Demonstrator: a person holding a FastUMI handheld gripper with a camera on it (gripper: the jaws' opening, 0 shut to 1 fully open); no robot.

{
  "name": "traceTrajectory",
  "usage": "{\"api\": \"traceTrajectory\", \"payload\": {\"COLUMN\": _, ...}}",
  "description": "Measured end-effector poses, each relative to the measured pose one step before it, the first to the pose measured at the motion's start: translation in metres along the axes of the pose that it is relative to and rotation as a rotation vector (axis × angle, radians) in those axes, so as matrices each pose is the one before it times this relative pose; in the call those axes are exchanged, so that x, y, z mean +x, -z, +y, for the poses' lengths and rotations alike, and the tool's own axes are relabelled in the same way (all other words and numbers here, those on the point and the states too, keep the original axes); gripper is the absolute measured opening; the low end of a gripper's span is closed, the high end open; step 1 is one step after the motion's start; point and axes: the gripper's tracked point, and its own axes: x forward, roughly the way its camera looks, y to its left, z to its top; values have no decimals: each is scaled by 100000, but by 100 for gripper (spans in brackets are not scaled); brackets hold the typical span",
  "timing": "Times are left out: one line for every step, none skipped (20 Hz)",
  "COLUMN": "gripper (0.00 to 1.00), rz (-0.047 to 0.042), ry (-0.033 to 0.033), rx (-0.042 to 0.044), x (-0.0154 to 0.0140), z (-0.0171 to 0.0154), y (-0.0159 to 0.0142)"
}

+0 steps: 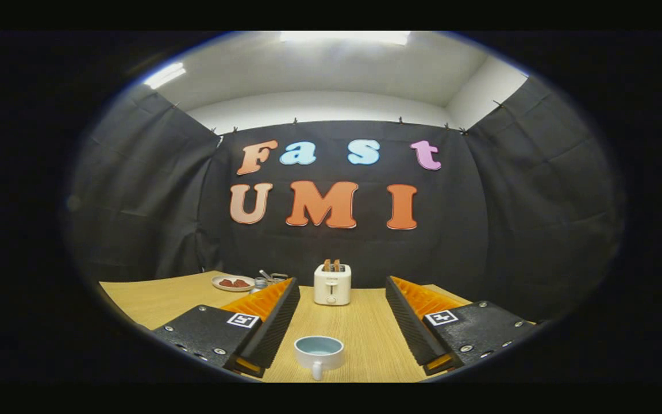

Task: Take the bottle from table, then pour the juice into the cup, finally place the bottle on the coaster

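Both fingers of the gripper (339,322) stand wide apart, holding nothing; the cup (319,352) sits between them (toaster (332,284) beyond), so a careless advance could knock it over

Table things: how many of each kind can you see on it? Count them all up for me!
Cup, between the open gripper fingers: 1
Toaster with toast in it, beyond the fingers: 1
Plate with red food, far corner of the table: 1
Small metal things beside the plate, too small to tell apart: 1 cluster
Total: 4
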Motion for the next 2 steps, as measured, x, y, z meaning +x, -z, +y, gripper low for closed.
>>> {"api": "traceTrajectory", "payload": {"gripper": 89, "rz": -58, "ry": -96, "rx": -30, "x": -44, "z": 93, "y": -57}}
{"api": "traceTrajectory", "payload": {"gripper": 89, "rz": -174, "ry": -153, "rx": 1, "x": 1, "z": 18, "y": -75}}
